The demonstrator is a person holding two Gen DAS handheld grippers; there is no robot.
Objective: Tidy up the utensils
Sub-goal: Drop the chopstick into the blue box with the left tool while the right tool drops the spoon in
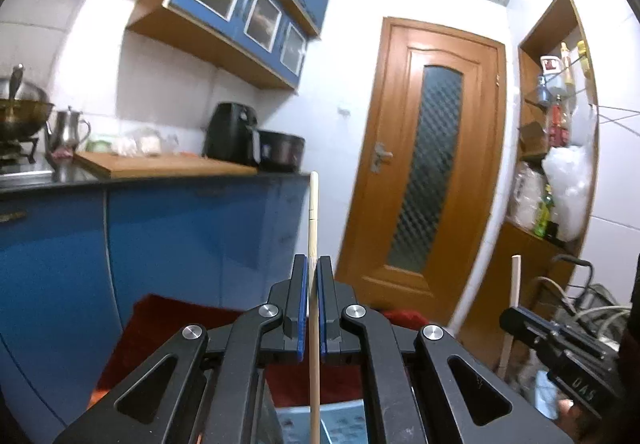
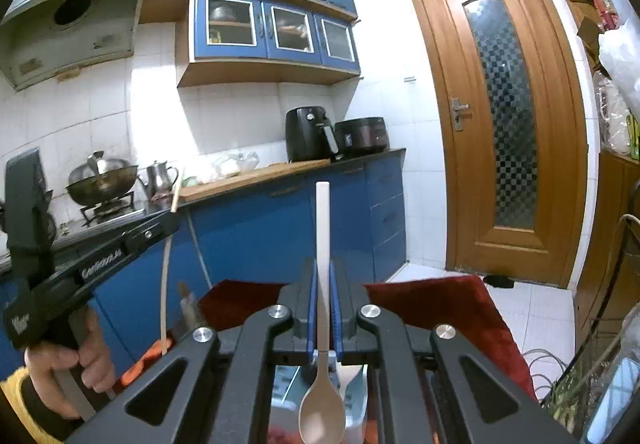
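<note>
Two utensils lifted, neither yet sorted.
Left tool [image 1: 312, 264] pinched a wooden chopstick [image 1: 313, 228], frame centre; right tool [image 2: 324, 272] pinched a white spoon [image 2: 322, 228], bowl lower centre; placement judged outstanding.

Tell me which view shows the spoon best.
The right wrist view: the spoon hangs bowl-down, clamped in the right gripper. The left wrist view shows only its handle tip, standing above that gripper at the right edge.

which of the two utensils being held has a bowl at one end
The white spoon in the right gripper; its bowl hangs toward the camera. The left gripper holds a plain wooden chopstick, a straight stick.
</note>
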